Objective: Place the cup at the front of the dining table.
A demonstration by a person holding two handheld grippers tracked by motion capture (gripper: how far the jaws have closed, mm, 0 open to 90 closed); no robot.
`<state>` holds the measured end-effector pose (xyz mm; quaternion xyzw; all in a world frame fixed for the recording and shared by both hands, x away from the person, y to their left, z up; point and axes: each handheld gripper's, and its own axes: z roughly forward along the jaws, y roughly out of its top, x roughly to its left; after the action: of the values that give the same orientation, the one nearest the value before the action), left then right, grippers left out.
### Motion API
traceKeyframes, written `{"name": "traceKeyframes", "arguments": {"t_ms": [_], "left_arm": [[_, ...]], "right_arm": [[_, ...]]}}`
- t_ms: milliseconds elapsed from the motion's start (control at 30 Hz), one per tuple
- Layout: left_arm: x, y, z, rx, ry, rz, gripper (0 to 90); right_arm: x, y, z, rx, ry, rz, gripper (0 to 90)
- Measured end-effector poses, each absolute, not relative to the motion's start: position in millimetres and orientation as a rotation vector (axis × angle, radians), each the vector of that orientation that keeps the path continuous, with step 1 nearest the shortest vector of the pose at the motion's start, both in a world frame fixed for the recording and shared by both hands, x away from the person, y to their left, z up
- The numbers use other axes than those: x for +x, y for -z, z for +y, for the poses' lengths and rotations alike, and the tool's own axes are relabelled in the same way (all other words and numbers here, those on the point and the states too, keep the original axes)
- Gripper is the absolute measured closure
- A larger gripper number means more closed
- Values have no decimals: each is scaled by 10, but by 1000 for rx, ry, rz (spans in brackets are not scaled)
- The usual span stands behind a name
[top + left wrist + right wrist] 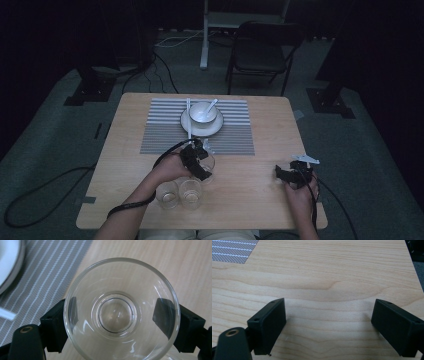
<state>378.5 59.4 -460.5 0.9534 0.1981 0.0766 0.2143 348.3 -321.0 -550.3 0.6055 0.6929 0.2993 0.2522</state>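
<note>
- Two glasses (179,194) stand upright side by side at the near edge of the counter (250,195), touching or almost touching, just behind the left hand (167,167).
- Left gripper (196,161): its jaws stand one on each side of a third glass (122,311), just beyond the pair. In the left gripper view the pads (162,312) lie against the glass wall to left and right, so the jaws appear clamped on it. Whether the glass rests on the counter or is lifted cannot be told.
- Axis: the camera looks straight down the open mouth to the round base, so the glass is upright, its long axis vertical and square to the line between the jaws.
- Right gripper (292,172): low over bare counter well to the right of the glasses, jaws wide apart, nothing between them (right gripper view).
- Nearer hand: the left, by far. Any move of the held glass is judged to fall to it.
- Mat (165,137): striped, just beyond the held glass, its edge at upper left in the left gripper view.
- Plate (186,122) on the mat's far half, carrying a white bowl (201,112) with a spoon (213,104). A pale utensil (189,117) lies along the plate's left side.
</note>
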Motion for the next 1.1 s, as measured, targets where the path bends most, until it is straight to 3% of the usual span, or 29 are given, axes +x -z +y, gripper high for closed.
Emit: {"name": "traceKeyframes", "arguments": {"t_ms": [1100], "left_arm": [[3923, 4568, 1673, 2625, -322, 851, 176]], "right_arm": [[3483, 5503, -3211, 1650, -812, 1880, 118]]}}
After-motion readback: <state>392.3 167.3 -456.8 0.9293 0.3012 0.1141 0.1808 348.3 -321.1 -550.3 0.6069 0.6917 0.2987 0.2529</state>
